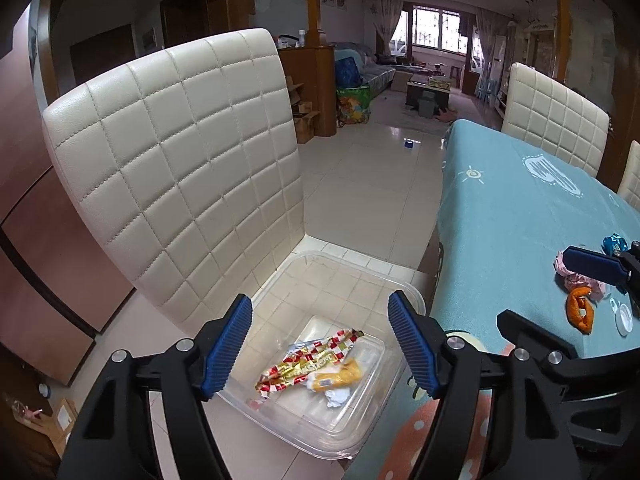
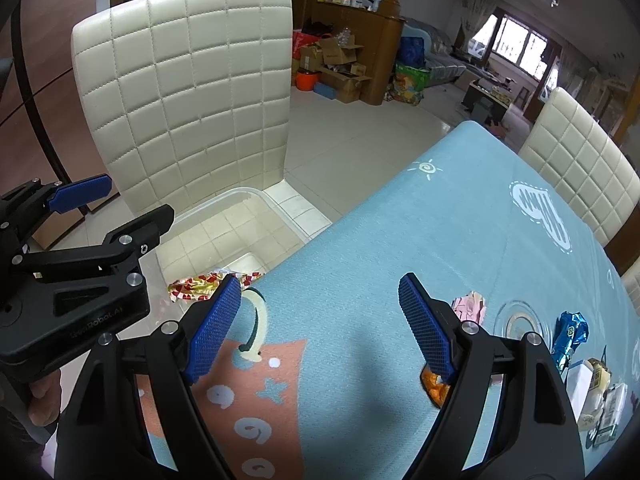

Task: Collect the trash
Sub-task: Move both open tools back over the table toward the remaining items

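A clear plastic bin (image 1: 400, 284) sits on a cream chair seat beside the table. In it lie a red, white and gold wrapper (image 1: 312, 360), a yellow wrapper (image 1: 340, 378) and a white paper scrap (image 1: 336, 396). My left gripper (image 1: 320, 320) hangs open above the bin, nothing between its pads. My right gripper (image 2: 320, 292) stands open over the blue tablecloth, empty. Just right of it lie a crumpled pink wrapper (image 2: 470, 306), an orange scrap (image 2: 434, 386) half hidden by its right finger, and a blue foil wrapper (image 2: 570, 336).
The quilted cream chair back (image 1: 180, 160) rises behind the bin. The blue-clothed table (image 1: 500, 200) fills the right, with more white and pale packets (image 2: 596, 392) at its near right edge. Another cream chair (image 2: 580, 168) stands at the far side. Tiled floor lies beyond.
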